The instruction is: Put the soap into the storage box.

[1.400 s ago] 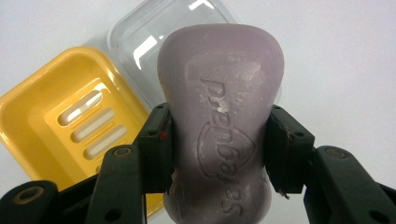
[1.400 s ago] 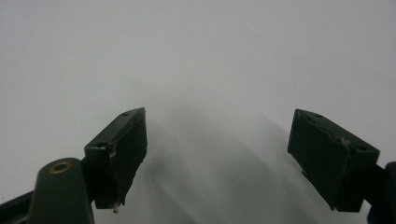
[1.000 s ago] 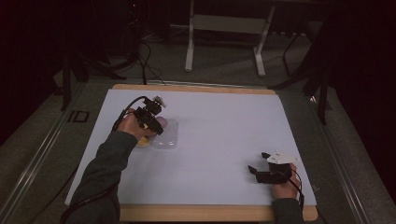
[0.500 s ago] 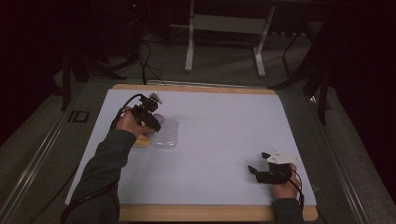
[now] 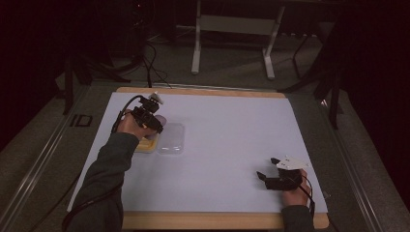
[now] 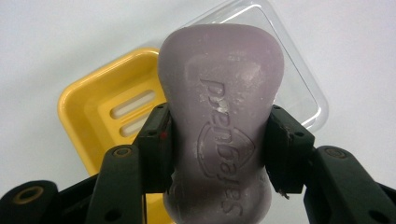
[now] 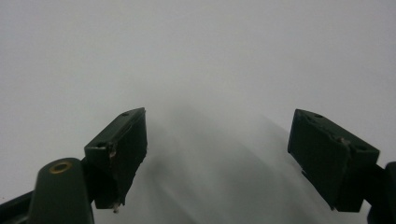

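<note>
A mauve bar of soap with an embossed logo is clamped between the jaws of my left gripper, which is shut on it and holds it above the table. Below it lies a yellow soap dish with two slots, and beside that a clear plastic lid. From above, the left gripper hovers over the yellow dish, with the clear lid just to its right. My right gripper rests near the front right of the table, jaws wide open around nothing.
A white sheet covers the wooden table top. A cable loops from the left gripper. Dark floor, table legs and cables lie beyond the far edge.
The left gripper with the soap has drifted slightly left, from over the clear lid to over the yellow dish. The right gripper has stayed put.
</note>
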The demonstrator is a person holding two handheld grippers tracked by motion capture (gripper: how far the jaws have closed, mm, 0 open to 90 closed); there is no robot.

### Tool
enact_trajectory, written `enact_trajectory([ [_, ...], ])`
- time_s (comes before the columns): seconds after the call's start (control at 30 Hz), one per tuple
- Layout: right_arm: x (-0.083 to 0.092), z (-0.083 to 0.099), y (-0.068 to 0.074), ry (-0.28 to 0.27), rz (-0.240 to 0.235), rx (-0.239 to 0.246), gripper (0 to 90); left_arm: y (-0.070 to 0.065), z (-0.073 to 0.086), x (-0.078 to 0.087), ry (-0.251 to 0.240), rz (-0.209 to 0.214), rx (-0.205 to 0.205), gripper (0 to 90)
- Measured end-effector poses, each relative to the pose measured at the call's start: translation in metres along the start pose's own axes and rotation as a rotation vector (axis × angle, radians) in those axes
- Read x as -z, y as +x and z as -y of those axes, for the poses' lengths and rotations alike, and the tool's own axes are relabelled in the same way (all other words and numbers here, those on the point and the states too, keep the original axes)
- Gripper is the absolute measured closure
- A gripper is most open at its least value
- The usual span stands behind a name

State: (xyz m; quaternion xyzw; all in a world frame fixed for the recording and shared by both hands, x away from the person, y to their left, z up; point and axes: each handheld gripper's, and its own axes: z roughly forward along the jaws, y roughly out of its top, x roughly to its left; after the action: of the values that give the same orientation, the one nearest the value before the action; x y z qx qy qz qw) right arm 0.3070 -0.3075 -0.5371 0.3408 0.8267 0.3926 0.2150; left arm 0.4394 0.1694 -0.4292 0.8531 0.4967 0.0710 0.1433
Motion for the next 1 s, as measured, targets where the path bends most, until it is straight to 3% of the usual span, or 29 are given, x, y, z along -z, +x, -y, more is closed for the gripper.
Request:
enact_trajectory([
  [0.33,0.000,0.000,0.000,0.000,-0.002,-0.001,19.4,0.006,-0.002,-0.001,-0.005,-0.007,0.067,49.9],
  [1.0,0.000,0.000,0.001,0.002,0.002,0.001,19.4,0.029,0.009,-0.023,0.048,-0.034,0.205,49.8],
])
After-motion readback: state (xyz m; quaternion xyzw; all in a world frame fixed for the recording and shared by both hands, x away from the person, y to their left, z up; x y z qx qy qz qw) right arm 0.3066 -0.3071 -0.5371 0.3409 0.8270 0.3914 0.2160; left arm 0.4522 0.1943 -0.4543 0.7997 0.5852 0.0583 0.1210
